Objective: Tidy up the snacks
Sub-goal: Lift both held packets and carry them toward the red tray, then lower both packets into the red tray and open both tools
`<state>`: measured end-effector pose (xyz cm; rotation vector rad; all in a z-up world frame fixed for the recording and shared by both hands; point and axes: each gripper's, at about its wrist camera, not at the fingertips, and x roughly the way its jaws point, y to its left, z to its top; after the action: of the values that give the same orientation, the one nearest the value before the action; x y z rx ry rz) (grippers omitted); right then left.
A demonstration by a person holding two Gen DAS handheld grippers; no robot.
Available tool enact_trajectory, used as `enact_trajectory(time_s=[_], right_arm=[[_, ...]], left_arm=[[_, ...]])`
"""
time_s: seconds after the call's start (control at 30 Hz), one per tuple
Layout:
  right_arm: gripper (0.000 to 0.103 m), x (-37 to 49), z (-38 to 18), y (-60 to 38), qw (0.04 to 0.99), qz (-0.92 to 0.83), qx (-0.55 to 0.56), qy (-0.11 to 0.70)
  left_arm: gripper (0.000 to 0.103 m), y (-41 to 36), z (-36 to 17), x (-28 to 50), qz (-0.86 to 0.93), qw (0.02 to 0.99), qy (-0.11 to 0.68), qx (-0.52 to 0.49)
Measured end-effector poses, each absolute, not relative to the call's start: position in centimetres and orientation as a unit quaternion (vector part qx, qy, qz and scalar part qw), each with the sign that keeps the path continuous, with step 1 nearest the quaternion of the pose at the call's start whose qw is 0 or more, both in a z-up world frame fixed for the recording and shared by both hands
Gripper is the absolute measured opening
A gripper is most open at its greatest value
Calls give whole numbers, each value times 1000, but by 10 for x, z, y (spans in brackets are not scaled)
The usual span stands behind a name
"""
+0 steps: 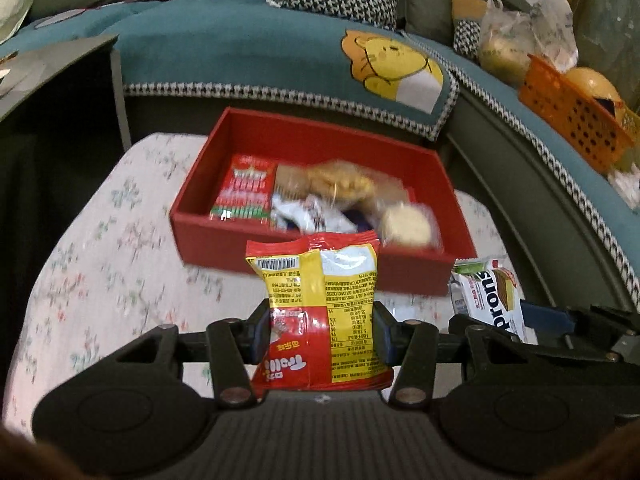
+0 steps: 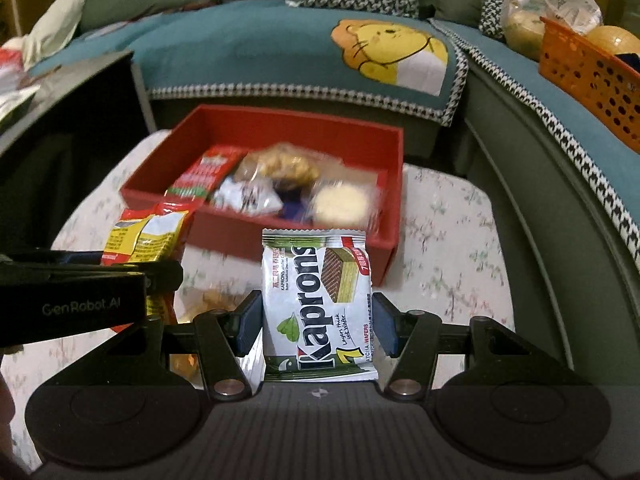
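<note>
My left gripper (image 1: 320, 330) is shut on a red and yellow snack packet (image 1: 320, 308) and holds it upright just in front of the red box (image 1: 320, 136). My right gripper (image 2: 316, 322) is shut on a white Kaprons wafer packet (image 2: 318, 304), also in front of the red box (image 2: 280, 116). The box holds several snacks: a red and green packet (image 1: 244, 190), a clear bag of yellow pieces (image 1: 340, 182), a white wrapper (image 1: 304, 214) and a round pale cake (image 1: 404, 224). The Kaprons packet also shows in the left wrist view (image 1: 492, 296), and the red and yellow packet in the right wrist view (image 2: 144, 240).
The box stands on a floral tablecloth (image 1: 100, 248). Behind it is a teal sofa cover with a yellow bear (image 1: 392, 64). An orange basket (image 1: 576, 120) and plastic bags sit on the sofa at right. A dark side table (image 1: 56, 64) stands at left. Another clear snack bag (image 2: 212, 300) lies under the right gripper.
</note>
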<state>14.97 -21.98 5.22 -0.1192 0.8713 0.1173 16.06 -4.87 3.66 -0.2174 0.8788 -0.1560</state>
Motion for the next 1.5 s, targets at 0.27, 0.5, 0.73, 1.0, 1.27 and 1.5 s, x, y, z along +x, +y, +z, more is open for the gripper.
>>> enact_trajectory(time_s=[0.27, 0.5, 0.73, 1.0, 1.27, 1.5], right_arm=[[64, 197, 59, -225, 911, 47, -34, 407], [64, 237, 53, -225, 912, 44, -27, 406], [64, 264, 43, -223, 913, 45, -20, 405], [64, 284, 22, -215, 910, 41, -30, 411], [64, 289, 13, -211, 909, 36, -46, 414], [66, 290, 11, -212, 909, 30, -56, 411]], left_arm=[[70, -50, 45, 210, -65, 904, 408, -109], [70, -48, 39, 249, -53, 907, 403, -110], [69, -46, 29, 277, -40, 911, 397, -102], [69, -44, 7, 298, -22, 905, 414, -101], [70, -46, -4, 303, -16, 900, 425, -100], [70, -50, -8, 303, -17, 896, 433, -97]])
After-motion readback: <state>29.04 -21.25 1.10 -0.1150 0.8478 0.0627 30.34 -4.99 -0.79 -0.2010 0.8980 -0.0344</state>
